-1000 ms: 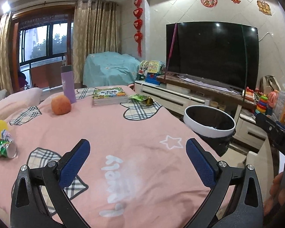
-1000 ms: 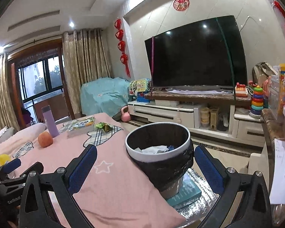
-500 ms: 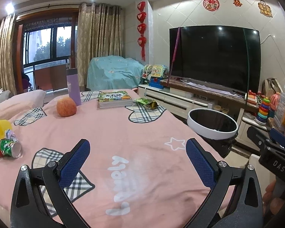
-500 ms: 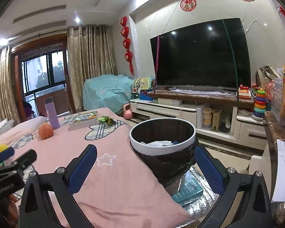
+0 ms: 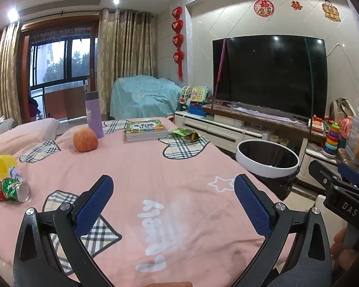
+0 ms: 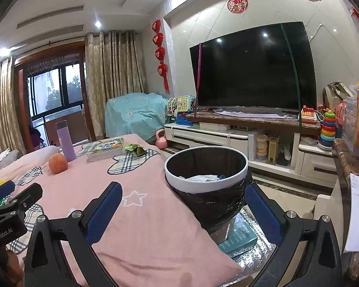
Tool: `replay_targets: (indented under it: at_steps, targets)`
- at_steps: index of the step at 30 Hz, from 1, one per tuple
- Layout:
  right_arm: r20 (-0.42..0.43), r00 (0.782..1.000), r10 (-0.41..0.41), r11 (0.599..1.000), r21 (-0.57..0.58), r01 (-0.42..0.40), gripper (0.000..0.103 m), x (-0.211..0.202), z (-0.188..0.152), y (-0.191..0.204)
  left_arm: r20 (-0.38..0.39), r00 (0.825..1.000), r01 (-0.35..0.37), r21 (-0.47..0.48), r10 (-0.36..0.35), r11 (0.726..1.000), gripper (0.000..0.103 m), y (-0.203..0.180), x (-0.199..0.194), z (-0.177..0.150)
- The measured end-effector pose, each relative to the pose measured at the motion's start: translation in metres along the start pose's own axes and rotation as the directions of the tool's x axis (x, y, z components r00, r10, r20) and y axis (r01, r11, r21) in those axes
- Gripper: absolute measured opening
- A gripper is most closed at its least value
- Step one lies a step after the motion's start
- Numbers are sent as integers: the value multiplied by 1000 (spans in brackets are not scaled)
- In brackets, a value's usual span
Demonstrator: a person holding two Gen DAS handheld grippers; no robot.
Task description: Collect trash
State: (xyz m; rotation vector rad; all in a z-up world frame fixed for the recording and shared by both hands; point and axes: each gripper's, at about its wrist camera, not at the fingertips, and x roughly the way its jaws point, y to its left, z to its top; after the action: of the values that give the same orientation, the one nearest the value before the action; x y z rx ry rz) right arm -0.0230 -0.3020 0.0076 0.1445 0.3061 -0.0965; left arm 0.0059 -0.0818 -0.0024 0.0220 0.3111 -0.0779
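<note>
- Both pairs of fingers stand wide apart with nothing between them: my left gripper [image 5: 171,198] hangs over the pink blanket-covered table [image 5: 155,167], my right gripper [image 6: 182,205] over its right edge, facing the white-rimmed, black-lined trash bin [image 6: 205,167].
- The trash I judge I must fetch lies in two places: a crushed green-and-red foil can with wrappers [image 5: 10,189] at the table's left edge, left of my left fingers and close to them; a crumpled green snack wrapper [image 5: 185,134] at the far end, just beside the stack of green-covered books [image 5: 144,130].
- The can lies on its side, open end towards me, long axis running roughly away to the left; the left gripper is plainly nearer, so I would swing it left and turn to straddle the can.
- The bin stands right of the table, near the right gripper.
- The right view alone shows white paper already in the bin; the left view alone shows the can clearly, since the left gripper blocks it in the right view.
- The orange-red apple [image 5: 85,140] and lilac flask [image 5: 94,114] are not trash, I judge.
</note>
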Motion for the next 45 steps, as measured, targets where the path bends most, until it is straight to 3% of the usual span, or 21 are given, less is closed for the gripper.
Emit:
replay_targets:
  at_steps: [45]
  targets:
    - [10, 999, 33, 999, 7, -33, 103, -3, 0, 0, 6, 1000, -3, 15, 3, 1000, 103, -1, 0, 0]
